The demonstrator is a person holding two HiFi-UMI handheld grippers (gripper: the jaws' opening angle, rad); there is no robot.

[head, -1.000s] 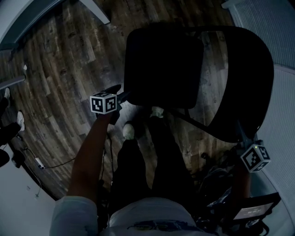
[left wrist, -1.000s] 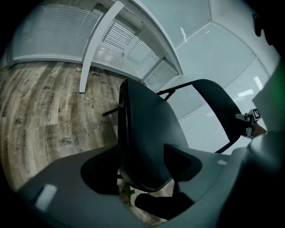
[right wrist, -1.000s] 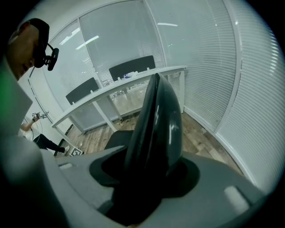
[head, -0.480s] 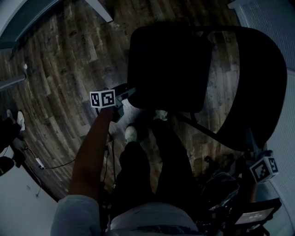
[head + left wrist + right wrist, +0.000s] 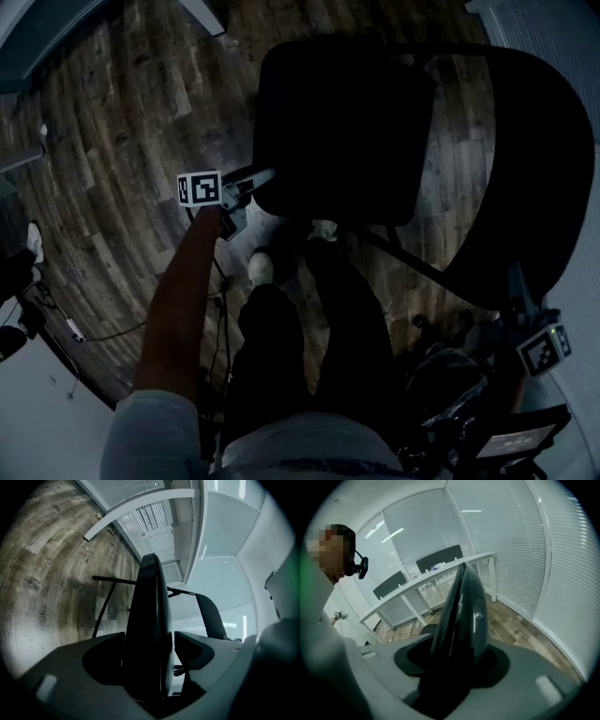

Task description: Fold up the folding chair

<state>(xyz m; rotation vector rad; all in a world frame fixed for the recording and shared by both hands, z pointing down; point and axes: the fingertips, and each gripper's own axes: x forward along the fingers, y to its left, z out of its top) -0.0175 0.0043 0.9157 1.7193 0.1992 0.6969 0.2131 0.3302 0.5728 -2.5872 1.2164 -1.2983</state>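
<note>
Two tools are working on the folding chair [image 5: 412, 159], which is standing unfolded on the wooden floor [image 5: 112, 141] just ahead of our legs in the head view. Our left tool [image 5: 255, 178] is reaching in at the near left corner of the dark seat [image 5: 337, 131], with our bare forearm [image 5: 183, 291] stretching up to it. Our right tool [image 5: 516, 295] is sitting low at the right, against the bottom edge of the curved backrest [image 5: 539, 169]; the picture is too dark there for us to be reading its jaws. One pale shoe [image 5: 262, 267] is showing just below the seat's near edge. Moving to the left gripper view, we are looking along the seat's thin edge, which is running upright between the jaws. The jaws have just been opening and are standing wide, with a sliver of light showing between the seat and the right-hand jaw, so they are not pinching it. Beyond, the backrest is rising at the right, and a white surface [image 5: 140, 508] is curving across the top in front of slatted blinds [image 5: 154, 527]. Turning to the right gripper view, we are seeing the backrest's glossy edge filling the gap between the jaws, which are gripping it on both sides. Behind it the white surface is running below glass walls, and a headset [image 5: 358, 566] is showing on a person at the left edge.
</note>
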